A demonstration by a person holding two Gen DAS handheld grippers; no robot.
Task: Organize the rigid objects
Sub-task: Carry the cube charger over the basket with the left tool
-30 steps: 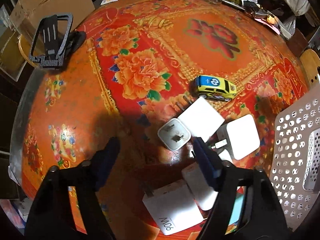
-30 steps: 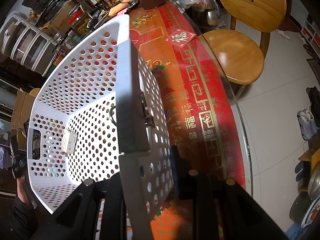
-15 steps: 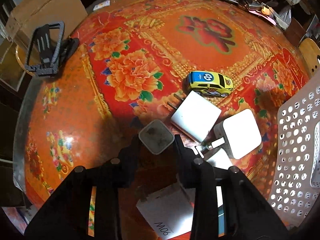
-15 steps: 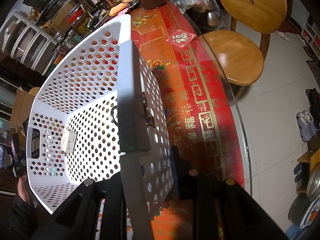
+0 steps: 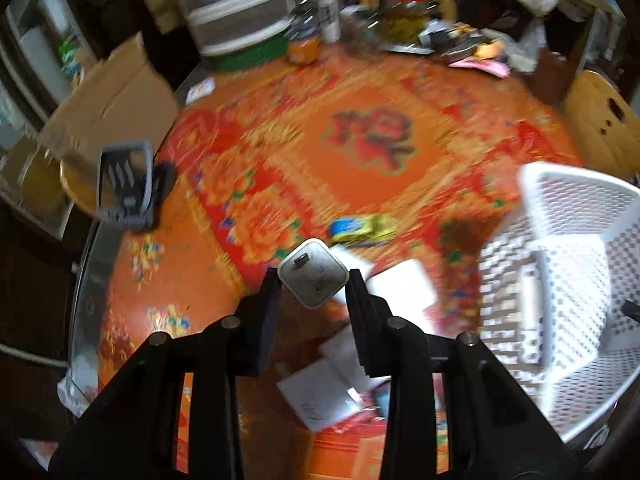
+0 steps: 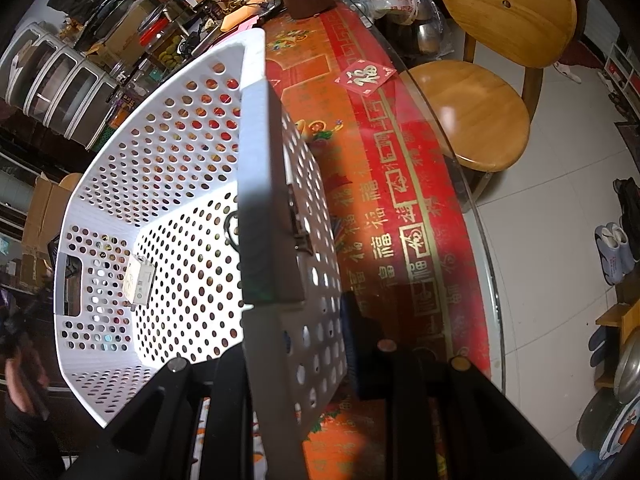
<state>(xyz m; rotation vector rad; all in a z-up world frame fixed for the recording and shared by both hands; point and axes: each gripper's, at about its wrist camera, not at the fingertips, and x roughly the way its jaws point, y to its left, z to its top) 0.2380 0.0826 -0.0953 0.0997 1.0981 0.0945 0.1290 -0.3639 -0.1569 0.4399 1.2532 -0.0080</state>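
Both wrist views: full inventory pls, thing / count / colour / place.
small charger cube: 1, white, clamped between the left gripper's fingers, above the table
flat power adapters: at least 3, white, on the table below and right of the cube; blurred
toy car: 1, yellow and blue, on the table beyond the cube
basket: 1, white perforated, on the table's right side; a small white item lies inside
phone stand: 1, grey-black, far left table edge
tablecloth: 1, red-orange floral
wooden chair: 1, beside the table
left gripper: black, shut on the cube
right gripper: black, gripping the basket's wall
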